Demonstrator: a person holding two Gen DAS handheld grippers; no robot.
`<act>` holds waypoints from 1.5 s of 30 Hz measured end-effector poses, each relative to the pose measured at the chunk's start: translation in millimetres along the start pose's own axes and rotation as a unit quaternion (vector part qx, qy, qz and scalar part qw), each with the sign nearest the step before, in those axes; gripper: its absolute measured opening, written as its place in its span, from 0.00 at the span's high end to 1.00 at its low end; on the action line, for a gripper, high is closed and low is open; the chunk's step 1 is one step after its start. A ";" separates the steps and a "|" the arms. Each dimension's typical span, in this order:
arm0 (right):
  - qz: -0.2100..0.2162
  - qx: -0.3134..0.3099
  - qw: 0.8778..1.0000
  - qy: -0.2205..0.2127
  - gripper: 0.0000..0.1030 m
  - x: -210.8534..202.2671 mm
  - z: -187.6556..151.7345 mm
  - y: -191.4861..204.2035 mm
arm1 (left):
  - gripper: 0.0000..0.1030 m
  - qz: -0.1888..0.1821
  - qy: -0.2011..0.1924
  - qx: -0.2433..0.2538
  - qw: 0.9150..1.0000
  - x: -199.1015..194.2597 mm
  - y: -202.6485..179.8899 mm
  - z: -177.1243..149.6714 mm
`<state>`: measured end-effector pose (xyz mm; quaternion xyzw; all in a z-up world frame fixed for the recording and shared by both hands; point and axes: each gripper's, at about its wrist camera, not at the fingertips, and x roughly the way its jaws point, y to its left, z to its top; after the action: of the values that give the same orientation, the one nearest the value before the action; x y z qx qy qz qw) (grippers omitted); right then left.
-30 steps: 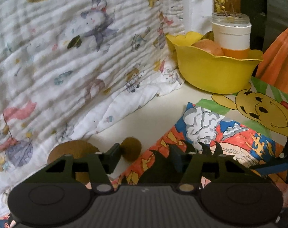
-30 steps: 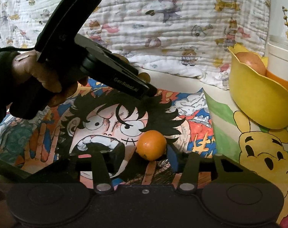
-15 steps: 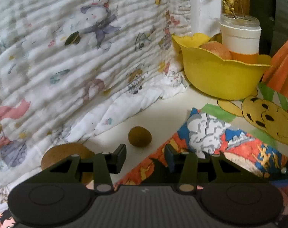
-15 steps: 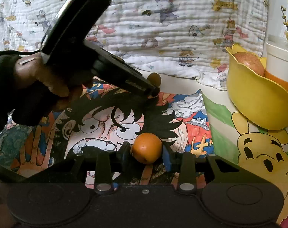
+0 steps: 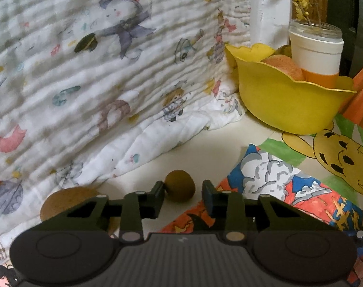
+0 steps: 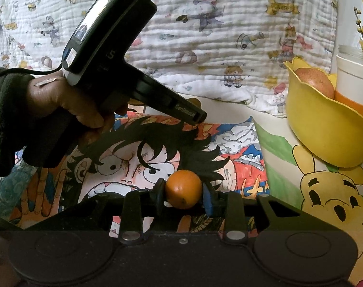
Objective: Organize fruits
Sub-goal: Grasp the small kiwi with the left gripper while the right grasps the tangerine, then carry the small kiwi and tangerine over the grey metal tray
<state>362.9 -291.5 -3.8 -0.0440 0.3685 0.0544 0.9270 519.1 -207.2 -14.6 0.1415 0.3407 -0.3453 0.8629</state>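
A small brown fruit [image 5: 179, 186] lies on the white tabletop between the fingertips of my left gripper [image 5: 182, 197]. Its jaws are closing: the left pad touches the fruit and a narrow gap shows at the right pad. A bigger brown fruit [image 5: 66, 201] sits to the left, partly hidden by the gripper. My right gripper [image 6: 184, 191] is shut on an orange [image 6: 184, 187], low over the cartoon mat [image 6: 133, 162]. A yellow bowl [image 5: 289, 100] at the right holds a reddish fruit [image 5: 283, 65]. The right wrist view also shows this bowl [image 6: 325, 124] and the left gripper [image 6: 195, 117], held by a hand [image 6: 61, 100].
A quilted white cloth [image 5: 85, 71] with cartoon prints rises behind and to the left of the fruits. A white jar [image 5: 315, 50] with an orange band and dry twigs stands right behind the bowl. The colourful mat [image 5: 277, 184] covers the table's near side.
My left gripper's jaws have narrowed around the small brown fruit, which now sits between the tips. My right gripper's jaws have closed onto the orange. The right hand has not moved.
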 end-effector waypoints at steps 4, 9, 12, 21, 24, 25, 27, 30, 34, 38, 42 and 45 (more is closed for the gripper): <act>0.001 0.001 1.000 0.000 0.67 0.0 -0.6 -0.7 | 0.71 0.006 0.001 -0.016 1.000 0.2 3.8 0.7; 0.010 0.009 1.000 -0.004 0.67 -2.6 -2.6 -3.2 | 0.72 0.007 0.003 -0.034 0.999 -6.3 6.4 0.5; 0.014 0.012 1.000 -0.012 0.67 -8.5 -3.3 -3.5 | 0.71 -0.002 0.000 -0.049 0.999 -20.5 7.8 2.1; 0.041 0.004 0.998 -0.046 0.67 -45.8 -0.7 5.8 | 0.72 -0.008 -0.010 -0.035 0.999 -84.3 -7.0 -8.1; 0.054 -0.003 0.997 -0.057 0.67 -61.3 -2.2 12.1 | 0.72 -0.009 -0.011 -0.031 0.999 -108.8 -14.9 -17.7; 0.058 -0.005 0.996 -0.061 0.67 -66.6 -3.4 14.1 | 0.72 -0.008 -0.012 -0.031 0.999 -117.5 -18.0 -20.9; 0.065 -0.010 0.996 -0.066 0.67 -76.9 -6.1 18.1 | 0.72 -0.008 -0.012 -0.033 0.999 -131.7 -23.7 -27.8; 0.075 -0.019 0.994 -0.072 0.67 -92.4 -12.1 23.3 | 0.72 -0.008 -0.012 -0.036 0.999 -148.8 -32.6 -36.7; 0.086 -0.029 0.993 -0.075 0.67 -113.4 -23.4 28.2 | 0.72 -0.011 -0.015 -0.040 0.999 -172.5 -44.5 -50.9; 0.096 -0.035 0.992 -0.072 0.67 -131.3 -36.6 29.4 | 0.72 -0.013 -0.014 -0.046 0.999 -188.8 -54.9 -64.8; 0.102 -0.046 0.992 -0.066 0.67 -148.2 -51.6 29.0 | 0.72 -0.017 -0.018 -0.054 0.998 -205.4 -66.1 -78.0; 0.108 -0.057 0.991 -0.058 0.67 -159.0 -63.4 29.4 | 0.72 -0.021 -0.022 -0.059 0.998 -217.7 -74.9 -88.6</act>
<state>201.1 -280.9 58.4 -0.0538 0.3132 0.1780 0.9313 308.6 -110.0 69.6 0.0758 0.3445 -0.3461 0.8694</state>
